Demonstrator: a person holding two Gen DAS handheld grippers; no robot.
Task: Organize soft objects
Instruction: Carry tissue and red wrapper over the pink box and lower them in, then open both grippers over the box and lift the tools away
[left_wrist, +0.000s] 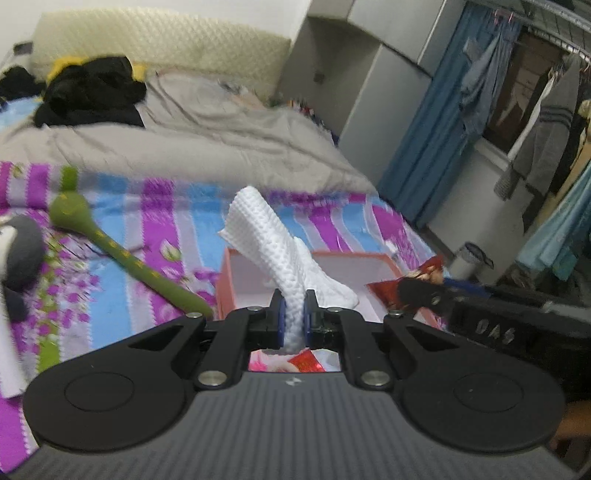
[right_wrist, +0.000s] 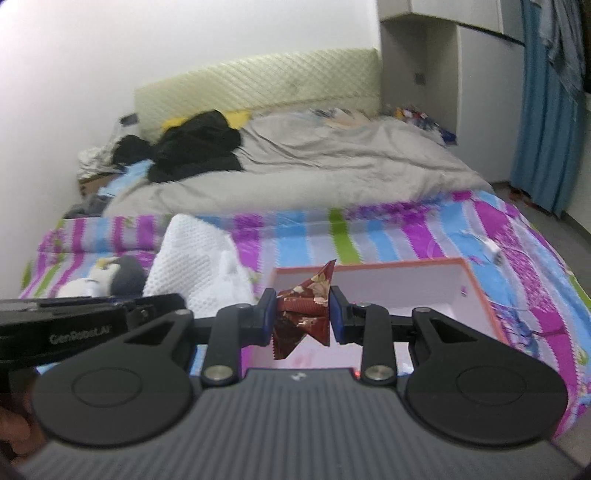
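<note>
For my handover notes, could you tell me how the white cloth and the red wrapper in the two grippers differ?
The white cloth is thick, waffle-textured and long, sticking well past the left gripper; the red wrapper is thin, glossy, printed and crumpled, barely wider than the right gripper. Both are pinched between blue pads above the pink box.

We see a bed with a striped purple-blue sheet (left_wrist: 155, 206); a grey duvet (left_wrist: 207, 140), green plush snake (left_wrist: 122, 254) and open pink-rimmed box (right_wrist: 476, 288) lie on it.

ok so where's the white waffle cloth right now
The white waffle cloth is pinched in the left gripper, held up above the pink box on the striped bedsheet.
</note>
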